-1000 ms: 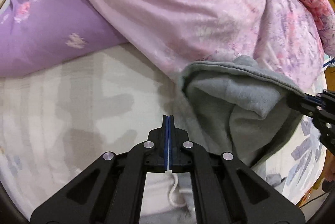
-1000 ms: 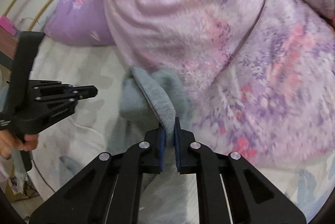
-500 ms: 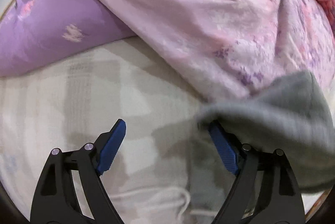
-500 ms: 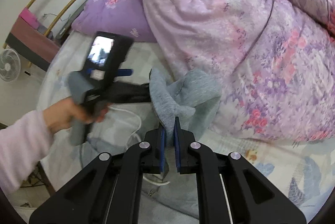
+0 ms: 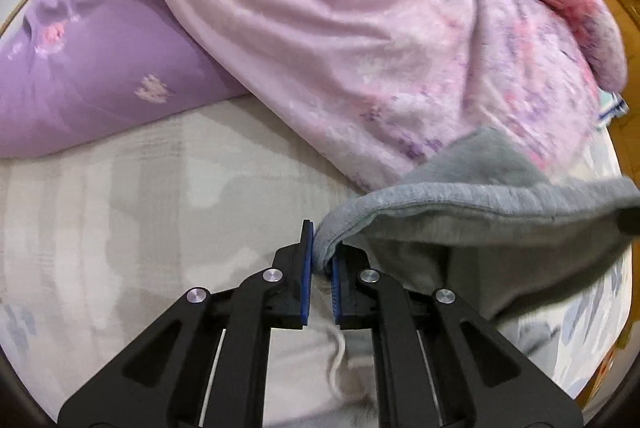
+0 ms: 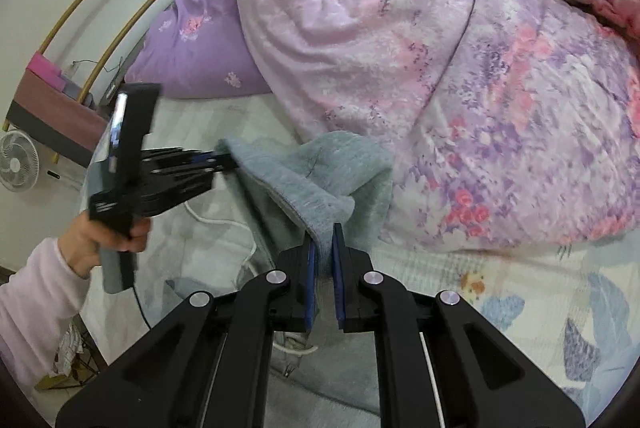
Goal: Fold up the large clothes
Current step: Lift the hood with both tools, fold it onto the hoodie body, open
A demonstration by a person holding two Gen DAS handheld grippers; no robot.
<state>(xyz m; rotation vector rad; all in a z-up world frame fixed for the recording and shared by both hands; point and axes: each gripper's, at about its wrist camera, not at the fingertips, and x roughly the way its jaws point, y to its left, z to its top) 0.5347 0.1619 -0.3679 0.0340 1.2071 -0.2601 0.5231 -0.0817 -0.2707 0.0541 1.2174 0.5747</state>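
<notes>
The grey garment [image 5: 472, 228] hangs lifted above the bed [image 5: 120, 228], stretched between the two claws. The left claw [image 5: 320, 260] is clamped on one hemmed corner of it: the fabric edge runs up from between the blue pads [image 5: 306, 268] and sweeps off to the right, sagging in a fold. In the right wrist view the same left claw [image 6: 224, 160] shows at the left, held by the person's hand [image 6: 116, 232] in a pale pink sleeve, biting the far end of the stitched edge. The right claw [image 6: 322, 260] is closed on the near end of that edge, the cloth pinched between its blue pads [image 6: 310, 276] and rising away towards the left claw. The rest of the grey garment [image 6: 320, 176] droops between them, just beside the bunched pink floral quilt [image 6: 460, 68], which covers the far side of the bed. A purple pillow [image 5: 80, 76] lies at the far left edge, partly under the quilt. A white drawcord [image 6: 224, 224] trails on the sheet below the lifted cloth.
</notes>
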